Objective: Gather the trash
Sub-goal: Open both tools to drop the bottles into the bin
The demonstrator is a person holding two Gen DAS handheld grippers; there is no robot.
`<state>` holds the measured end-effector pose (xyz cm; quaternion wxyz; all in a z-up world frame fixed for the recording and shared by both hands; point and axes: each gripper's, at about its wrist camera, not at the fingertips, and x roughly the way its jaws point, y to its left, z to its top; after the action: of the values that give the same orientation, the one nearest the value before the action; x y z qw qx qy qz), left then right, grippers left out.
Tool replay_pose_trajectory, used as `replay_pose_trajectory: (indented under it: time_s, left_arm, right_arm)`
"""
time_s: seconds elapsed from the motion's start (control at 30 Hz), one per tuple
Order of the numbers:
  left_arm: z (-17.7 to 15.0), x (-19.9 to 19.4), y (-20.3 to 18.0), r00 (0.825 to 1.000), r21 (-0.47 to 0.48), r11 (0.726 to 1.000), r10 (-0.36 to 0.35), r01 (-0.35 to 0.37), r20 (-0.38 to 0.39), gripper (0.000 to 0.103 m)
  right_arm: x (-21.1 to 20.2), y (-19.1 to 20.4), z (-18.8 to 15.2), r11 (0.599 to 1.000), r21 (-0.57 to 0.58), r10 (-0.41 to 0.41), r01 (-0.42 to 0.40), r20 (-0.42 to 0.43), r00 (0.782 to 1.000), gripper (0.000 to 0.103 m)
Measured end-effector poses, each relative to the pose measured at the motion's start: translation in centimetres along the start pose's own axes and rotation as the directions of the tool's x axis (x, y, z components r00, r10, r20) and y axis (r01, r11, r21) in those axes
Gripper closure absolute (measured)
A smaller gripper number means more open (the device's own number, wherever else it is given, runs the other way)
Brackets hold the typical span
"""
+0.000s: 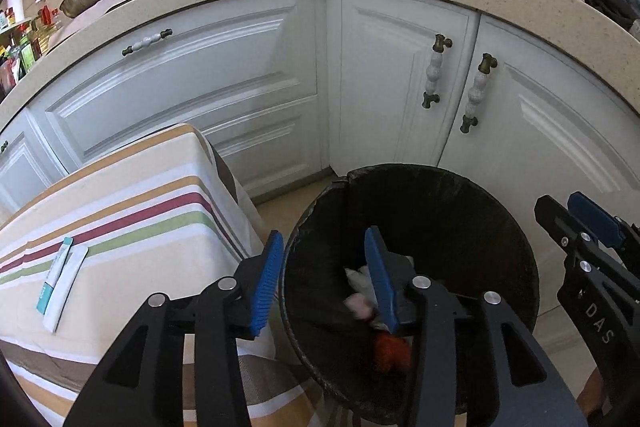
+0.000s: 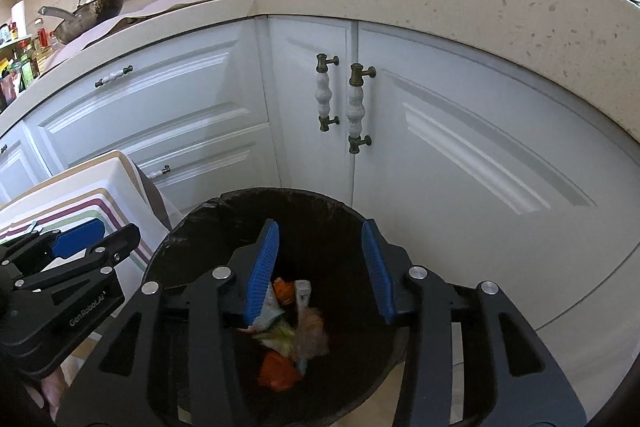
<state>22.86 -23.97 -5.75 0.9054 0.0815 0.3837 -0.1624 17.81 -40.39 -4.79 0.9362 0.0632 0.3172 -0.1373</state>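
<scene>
A: Where do the two tools sit?
B: Both hang over the black-lined trash bin (image 2: 256,203) on the floor by the white cabinet doors (image 2: 460,147). The left hand-held gripper (image 1: 324,281) has its blue pads spread, one pad over the bin's near-left rim, the other over the inside. Nothing is pinched between them.
A: And the right one?
B: The right hand-held gripper (image 2: 320,269) is spread too, empty, pointing down into the bin.
A: The trash?
B: A heap of crumpled wrappers (image 2: 292,331) lies at the bin's bottom, white, greenish and orange pieces (some blurred, so I cannot tell which are settled).
A: Anything left outside?
B: On the table with the striped cloth (image 1: 132,211), left of the bin, two slim packets lie side by side near the front-left part: a teal-and-white packet (image 1: 54,273) touching a white packet (image 1: 66,287).
</scene>
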Motion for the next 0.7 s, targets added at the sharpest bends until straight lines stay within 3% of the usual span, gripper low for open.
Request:
replay_pose_trajectory:
  time_s: [0.43,0.7]
  left_arm:
    - [0.2,-2.5,0.3,0.998,-0.004,1.000,-0.004,0.005,0.055,0.060]
    - [-0.3,-6.0,2.6,0.994,-0.050,0.999,0.018,-0.013,0.108,0.051]
  right_arm:
    - [-1.6,0.3,0.3,1.000,0.005,-0.006,0.006,0.016,1.000,0.061]
    - [-3.7,2.0,0.6,1.000,-0.002,0.022,-0.022,0.035,0.999,0.059]
